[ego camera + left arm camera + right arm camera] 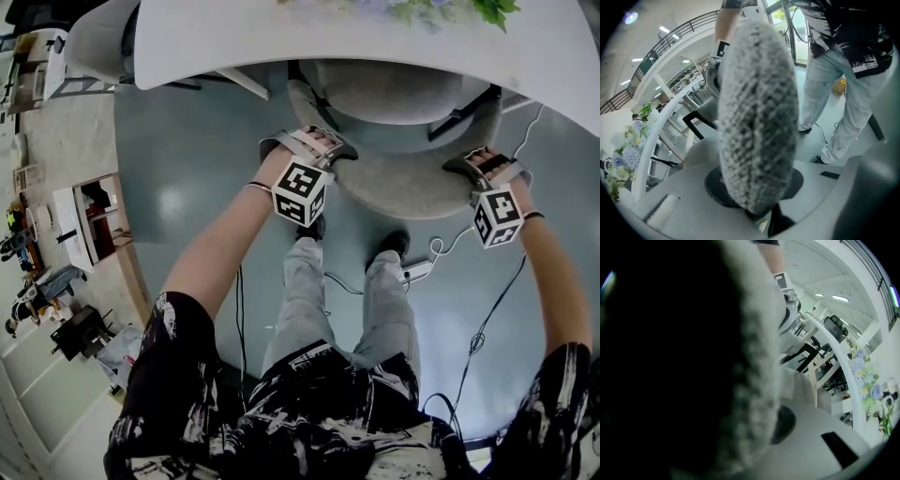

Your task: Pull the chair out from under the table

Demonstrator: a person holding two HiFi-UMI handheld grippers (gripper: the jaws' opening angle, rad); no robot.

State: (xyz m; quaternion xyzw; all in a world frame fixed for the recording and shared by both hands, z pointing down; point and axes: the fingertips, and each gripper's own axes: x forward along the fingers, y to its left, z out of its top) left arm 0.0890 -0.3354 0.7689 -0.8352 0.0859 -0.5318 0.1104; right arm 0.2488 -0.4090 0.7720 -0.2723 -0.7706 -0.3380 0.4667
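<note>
The chair has a grey knitted backrest (403, 192) that curves round its seat (394, 89), and the seat is tucked under the white table (281, 47). My left gripper (314, 145) is shut on the left end of the backrest's top edge. My right gripper (483, 164) is shut on its right end. In the left gripper view the backrest (757, 117) stands edge-on between the jaws of the left gripper (757, 201). In the right gripper view the backrest (754, 380) fills the left half, dark and close, clamped by the right gripper (754, 446).
The person's legs and shoes (309, 230) stand right behind the chair. A power strip (417, 270) and cables lie on the floor beside the right foot. Flowers (441, 9) sit on the table. Another chair (94, 42) is at the top left, with low shelves (94, 216) along the left.
</note>
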